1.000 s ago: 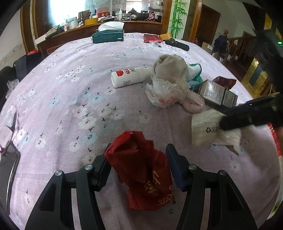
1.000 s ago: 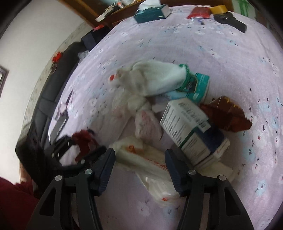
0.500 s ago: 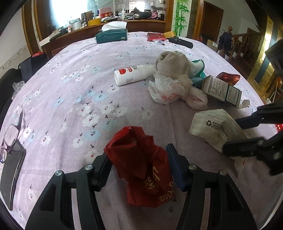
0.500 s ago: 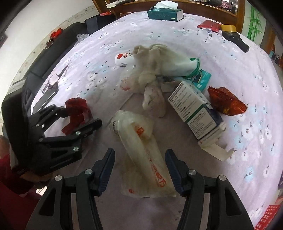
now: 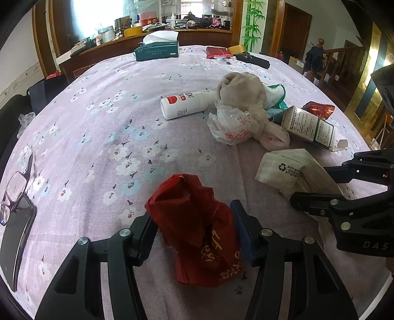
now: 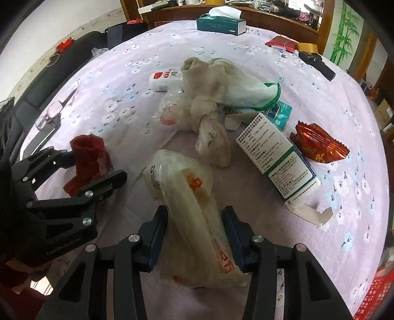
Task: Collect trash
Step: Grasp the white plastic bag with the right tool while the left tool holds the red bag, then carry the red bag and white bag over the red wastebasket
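My left gripper [image 5: 193, 221] is shut on a crumpled red bag [image 5: 197, 226], low over the flowered tablecloth; they also show in the right wrist view, the gripper [image 6: 93, 167] and the bag [image 6: 88, 157]. My right gripper [image 6: 194, 221] is shut on a whitish plastic bag [image 6: 192, 209] with orange print, seen from the left wrist view as the gripper [image 5: 317, 182] and the bag [image 5: 293, 169]. Beyond lie a white bottle [image 5: 184, 107], a rag bundle [image 6: 216, 83], a thin plastic bag [image 5: 231, 125], a medicine box [image 6: 275, 157] and a red wrapper [image 6: 317, 145].
Glasses [image 5: 12, 189] on a dark tablet [image 5: 17, 233] lie at the left edge. A green tissue box [image 6: 221, 23], a red packet [image 6: 280, 43] and a black remote [image 6: 317, 65] lie at the far side. A red crate [image 6: 376, 295] shows at the lower right.
My right gripper came down around the whitish plastic bag and closed on it. The left gripper kept its hold on the red bag and barely moved.
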Motion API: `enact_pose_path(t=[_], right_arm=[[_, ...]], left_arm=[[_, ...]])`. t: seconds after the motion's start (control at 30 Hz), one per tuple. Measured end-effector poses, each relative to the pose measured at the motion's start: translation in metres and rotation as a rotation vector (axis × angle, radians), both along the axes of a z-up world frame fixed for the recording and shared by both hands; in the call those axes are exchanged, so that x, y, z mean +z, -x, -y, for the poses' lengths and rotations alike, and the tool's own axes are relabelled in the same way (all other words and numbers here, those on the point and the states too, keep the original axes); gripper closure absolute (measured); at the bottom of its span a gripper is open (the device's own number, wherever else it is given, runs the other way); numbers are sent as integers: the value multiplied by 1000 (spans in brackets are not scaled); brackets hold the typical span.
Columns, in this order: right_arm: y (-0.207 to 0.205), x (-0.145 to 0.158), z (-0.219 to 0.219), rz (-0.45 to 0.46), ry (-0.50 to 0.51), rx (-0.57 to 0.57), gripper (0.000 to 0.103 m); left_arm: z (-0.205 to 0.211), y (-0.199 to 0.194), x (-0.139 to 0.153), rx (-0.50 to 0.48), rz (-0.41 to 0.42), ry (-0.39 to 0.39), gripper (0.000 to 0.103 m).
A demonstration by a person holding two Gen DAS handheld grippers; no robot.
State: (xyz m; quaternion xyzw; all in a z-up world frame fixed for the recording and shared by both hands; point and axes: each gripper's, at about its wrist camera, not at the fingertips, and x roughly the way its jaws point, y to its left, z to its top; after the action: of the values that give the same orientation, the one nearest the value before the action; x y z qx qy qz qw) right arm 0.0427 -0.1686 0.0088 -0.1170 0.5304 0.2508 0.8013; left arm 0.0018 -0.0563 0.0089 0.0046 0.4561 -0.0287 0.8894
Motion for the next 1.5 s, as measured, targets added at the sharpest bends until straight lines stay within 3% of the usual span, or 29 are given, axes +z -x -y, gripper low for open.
enact_pose_path(t=[0.2, 0.43, 0.77, 0.97, 1.13, 1.33, 1.5], right_arm=[[2, 2, -1, 9, -7, -51, 68], [15, 24, 2, -40, -70, -178, 70], [77, 110, 17, 25, -92, -509, 70], [116, 136, 62, 74, -116, -634, 70], [134, 142, 133, 112, -163, -672, 70], [139, 142, 218, 108, -225, -686, 70], [131, 145, 257, 73, -252, -659, 70]], left_arm=[[-6, 1, 1, 23, 9, 15, 63], [-21, 9, 13, -3, -39, 94, 69], [-23, 25, 89, -262, 9, 82, 69], [13, 28, 105, -305, 29, 78, 69], [75, 33, 122, -337, 41, 69, 69], [153, 30, 139, -325, 26, 114, 69], [184, 36, 147, -313, 11, 97, 69]])
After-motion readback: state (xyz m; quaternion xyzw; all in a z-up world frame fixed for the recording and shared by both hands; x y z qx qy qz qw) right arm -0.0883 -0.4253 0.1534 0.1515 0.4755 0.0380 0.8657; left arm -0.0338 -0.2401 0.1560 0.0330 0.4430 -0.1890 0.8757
